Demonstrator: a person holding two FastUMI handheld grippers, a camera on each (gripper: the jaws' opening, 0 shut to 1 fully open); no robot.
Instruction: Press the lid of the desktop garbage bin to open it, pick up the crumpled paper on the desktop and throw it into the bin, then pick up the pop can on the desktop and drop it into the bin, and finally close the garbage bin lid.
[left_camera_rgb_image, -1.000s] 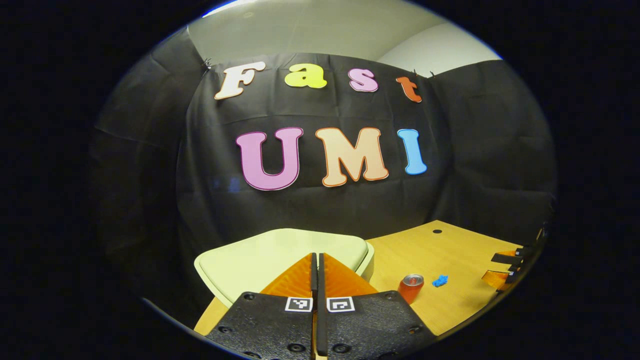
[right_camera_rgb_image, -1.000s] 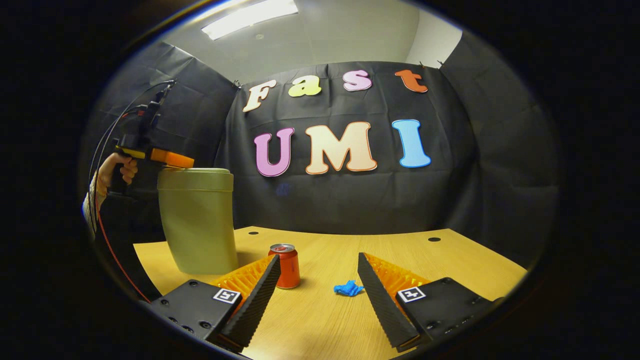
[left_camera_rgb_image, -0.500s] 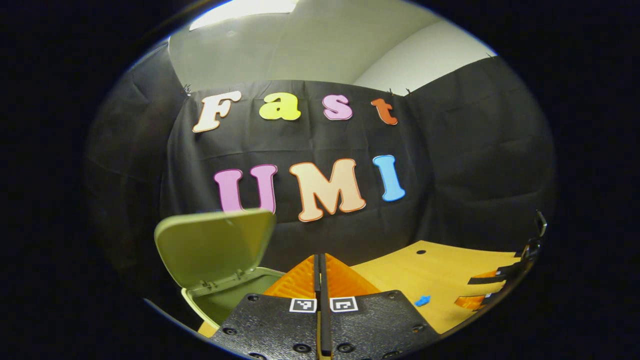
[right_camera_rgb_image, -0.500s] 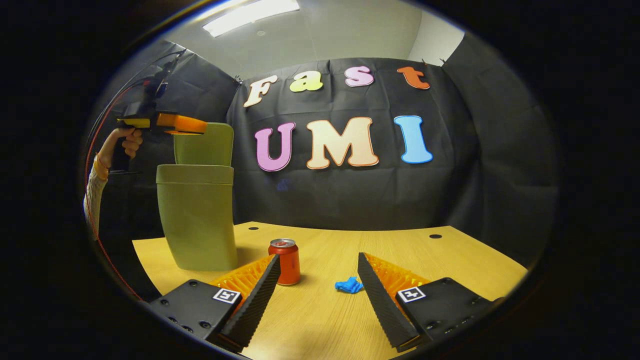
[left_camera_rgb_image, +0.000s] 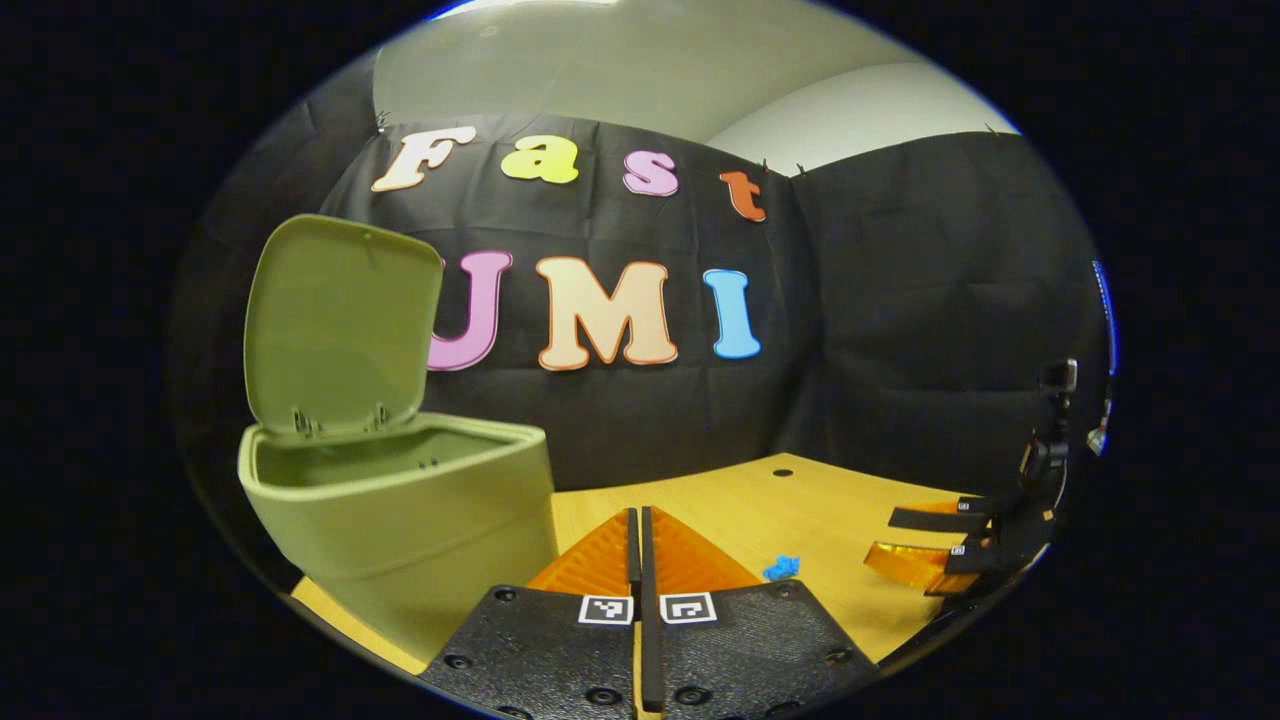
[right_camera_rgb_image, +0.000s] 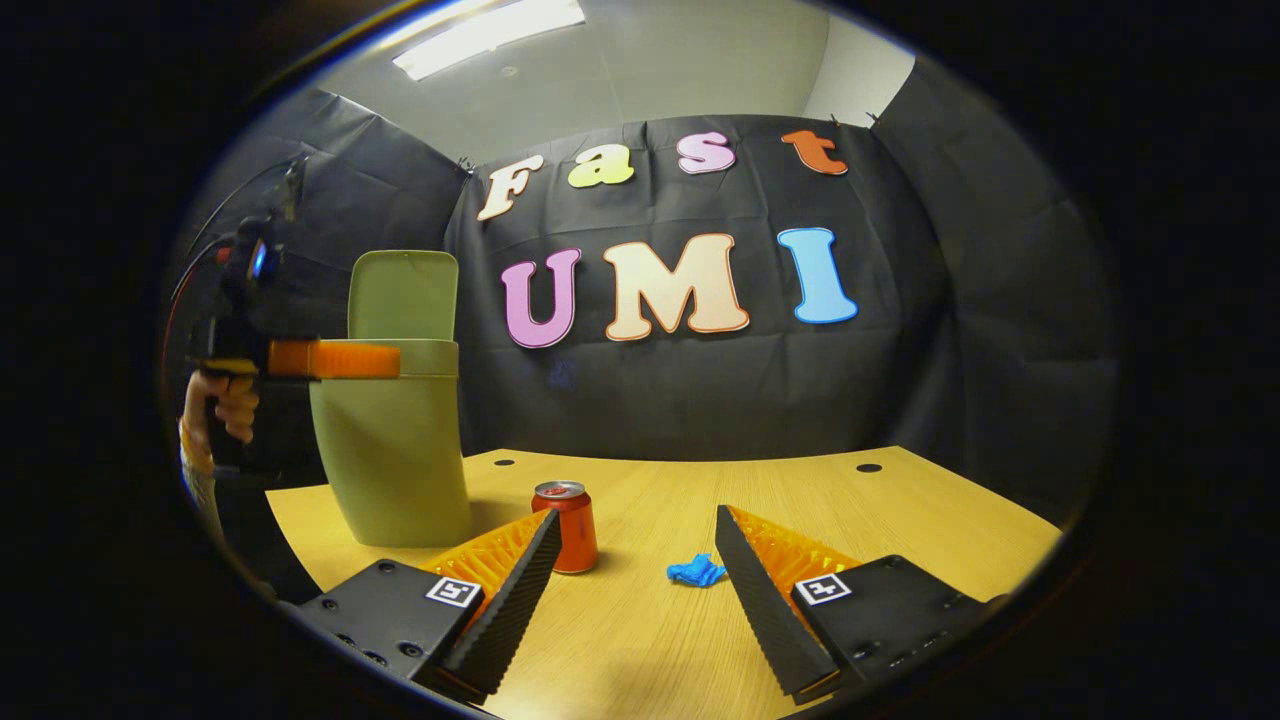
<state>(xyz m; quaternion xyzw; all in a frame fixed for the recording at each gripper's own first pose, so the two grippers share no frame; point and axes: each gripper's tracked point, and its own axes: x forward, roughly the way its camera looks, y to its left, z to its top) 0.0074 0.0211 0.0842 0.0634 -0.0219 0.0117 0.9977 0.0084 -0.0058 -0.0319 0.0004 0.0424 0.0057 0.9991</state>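
Note:
The green garbage bin (left_camera_rgb_image: 400, 520) stands at the table's left with its lid (left_camera_rgb_image: 340, 320) swung up and its inside showing. My left gripper (left_camera_rgb_image: 637, 515) is shut with nothing in it, just right of the bin at about rim height. In the right gripper view the bin (right_camera_rgb_image: 395, 460) and its raised lid (right_camera_rgb_image: 403, 295) stand at the back left, with the left gripper (right_camera_rgb_image: 390, 359) level in front of the rim. My right gripper (right_camera_rgb_image: 637, 513) hovers open over the table. The red pop can (right_camera_rgb_image: 566, 525) stands by its left finger. The blue crumpled paper (right_camera_rgb_image: 696, 571) lies between the fingers, ahead of them.
The wooden table (right_camera_rgb_image: 900, 520) has small cable holes near its back edge. A hand (right_camera_rgb_image: 225, 405) with trailing cables holds the left gripper beside the bin. The paper (left_camera_rgb_image: 781, 568) and the open right gripper (left_camera_rgb_image: 880, 533) appear at the right of the left gripper view.
The bin lid has sprung from closed to fully upright. My left gripper rose off the lid, then dropped back to rim height beside the bin. The right gripper has barely moved.

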